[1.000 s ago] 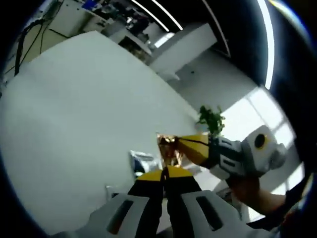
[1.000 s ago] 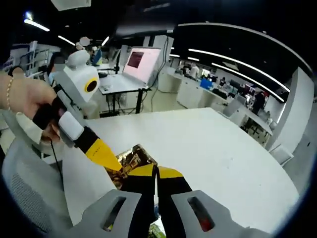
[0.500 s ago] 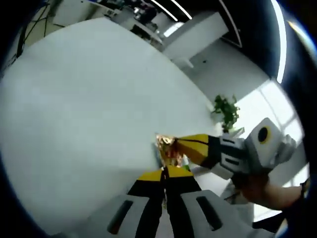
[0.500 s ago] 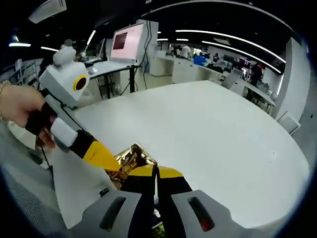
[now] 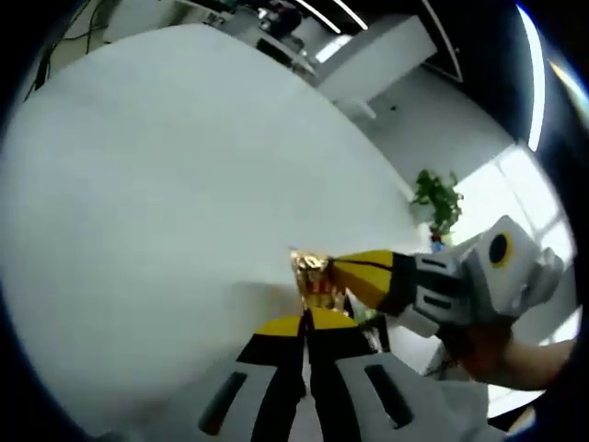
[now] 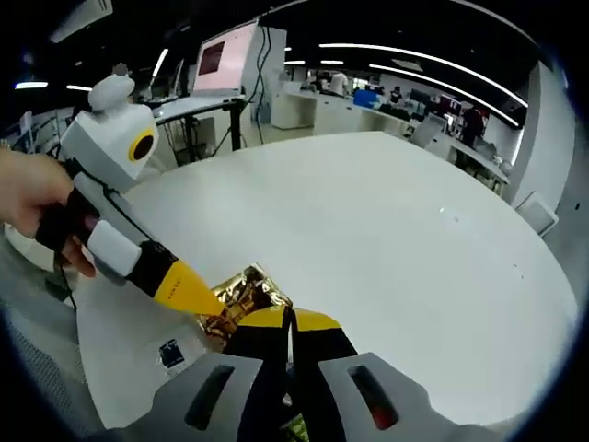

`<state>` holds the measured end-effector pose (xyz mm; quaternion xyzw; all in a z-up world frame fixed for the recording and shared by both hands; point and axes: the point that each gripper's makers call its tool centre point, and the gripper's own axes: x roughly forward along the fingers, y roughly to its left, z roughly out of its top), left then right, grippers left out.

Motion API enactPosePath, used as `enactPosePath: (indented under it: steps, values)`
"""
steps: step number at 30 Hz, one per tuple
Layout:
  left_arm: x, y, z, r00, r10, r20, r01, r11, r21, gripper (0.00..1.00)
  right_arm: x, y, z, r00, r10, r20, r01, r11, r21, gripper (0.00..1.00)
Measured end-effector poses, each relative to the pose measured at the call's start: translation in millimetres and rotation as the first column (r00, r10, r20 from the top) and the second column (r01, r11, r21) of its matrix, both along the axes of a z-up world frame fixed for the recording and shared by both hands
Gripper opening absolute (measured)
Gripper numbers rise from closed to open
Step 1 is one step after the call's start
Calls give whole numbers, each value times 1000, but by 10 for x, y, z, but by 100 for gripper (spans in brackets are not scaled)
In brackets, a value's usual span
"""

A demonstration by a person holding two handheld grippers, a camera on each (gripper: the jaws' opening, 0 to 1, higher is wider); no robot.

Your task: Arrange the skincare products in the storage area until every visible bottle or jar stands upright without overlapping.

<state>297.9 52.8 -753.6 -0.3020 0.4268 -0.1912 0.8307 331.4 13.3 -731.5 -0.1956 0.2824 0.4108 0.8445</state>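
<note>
From my end the hardest thing to read is the product itself: a crinkled gold foil item whose lower part is hidden behind my own jaws in both views, so I cannot tell whether it is a packet, a jar or a wrapped bottle. In the left gripper view it sits just past the yellow tips of the left gripper, whose jaws are pressed together with no gap I can see; whether they actually nip the foil I cannot tell. The right gripper comes in from the right of that view, its yellow tips touching the gold item's edge, a hand cut off by the rim behind it.

In the right gripper view the gold foil item lies on the white counter at its near edge, between the two tools. The right gripper has its jaws closed tight together right at the foil. The left gripper reaches in from the left, its tip against the foil, held by a hand.

A small dark square mark sits on the counter near the edge. Behind, a monitor on a desk and distant workstations are blurred. A potted plant stands beyond the counter.
</note>
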Motion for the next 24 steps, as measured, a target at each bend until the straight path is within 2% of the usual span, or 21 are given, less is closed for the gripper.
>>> enactPosePath:
  steps: [8,13,17,19,24]
  values:
    - [28,0,-92,1000,-29,-5,29,999,18,0,28,-11,-68,1000,-8,11,8,1000,-4,1]
    - [78,44,-165,1000,-22,-14,23,1000,22,0,48,25,-125,1000,8,8,-8,1000,-1,1]
    - [82,27,-179,999,-33,-15,33,999,19,0,73,8,-219,1000,10,-11,-10,1000,-9,1]
    - [67,13,-191,999,-50,-3,50,998,46,0,57,8,-217,1000,0,-18,0,1000,-5,1]
    - [46,16,-162,999,-36,2,36,999,32,0,49,8,-279,1000,-4,-20,4,1000,-21,1]
